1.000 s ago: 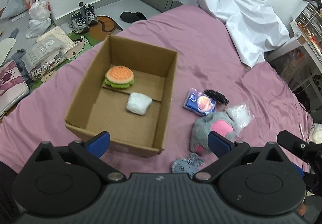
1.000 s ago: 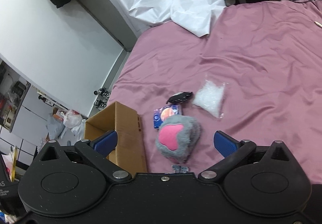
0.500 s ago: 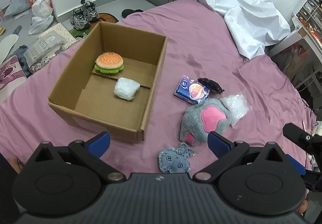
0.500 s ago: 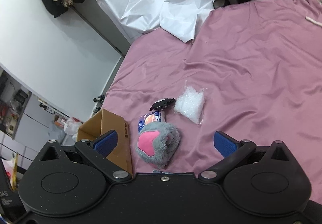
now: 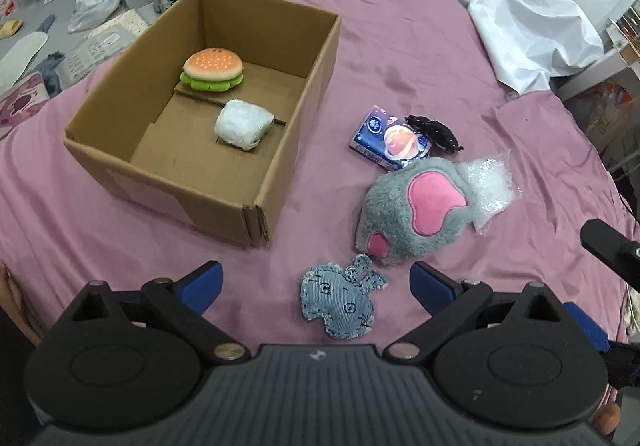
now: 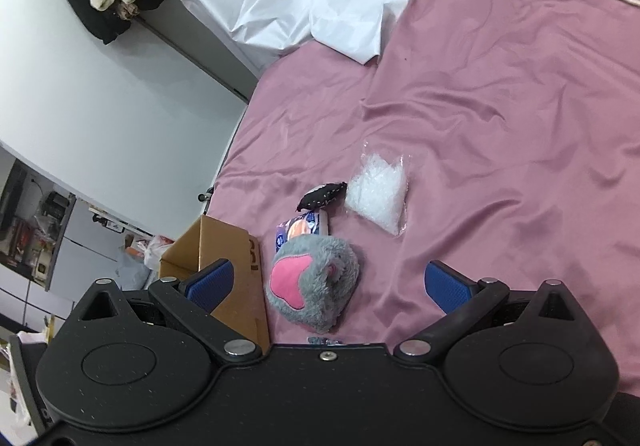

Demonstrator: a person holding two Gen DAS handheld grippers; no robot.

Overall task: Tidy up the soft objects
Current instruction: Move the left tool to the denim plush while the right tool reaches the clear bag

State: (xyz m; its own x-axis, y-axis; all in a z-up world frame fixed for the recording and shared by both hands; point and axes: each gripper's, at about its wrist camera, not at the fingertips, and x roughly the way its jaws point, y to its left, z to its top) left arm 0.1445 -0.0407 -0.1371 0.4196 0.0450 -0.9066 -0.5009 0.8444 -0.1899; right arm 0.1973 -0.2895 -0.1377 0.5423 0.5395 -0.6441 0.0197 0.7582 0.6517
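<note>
Since a second ago, both my views have drawn back: the cardboard box (image 5: 208, 93) sits further toward the upper left of the left wrist frame, and the denim plush (image 5: 340, 302) now shows whole at lower centre. My left gripper (image 5: 316, 286) hangs over it with jaws spread wide, holding nothing. Inside the box lie a burger plush (image 5: 213, 68) and a white bundle (image 5: 243, 123), apart from each other. Right of the box on the pink bedsheet (image 5: 420, 57) lie a tissue pack (image 5: 390, 137), a black pouch (image 5: 436, 133) touching it, a grey paw plush (image 5: 416, 209) and a clear bag (image 5: 490, 185) (partly under the paw). My right gripper (image 6: 326, 284) is likewise spread and empty, with the paw plush (image 6: 314, 282) between its fingers at lower centre.
</note>
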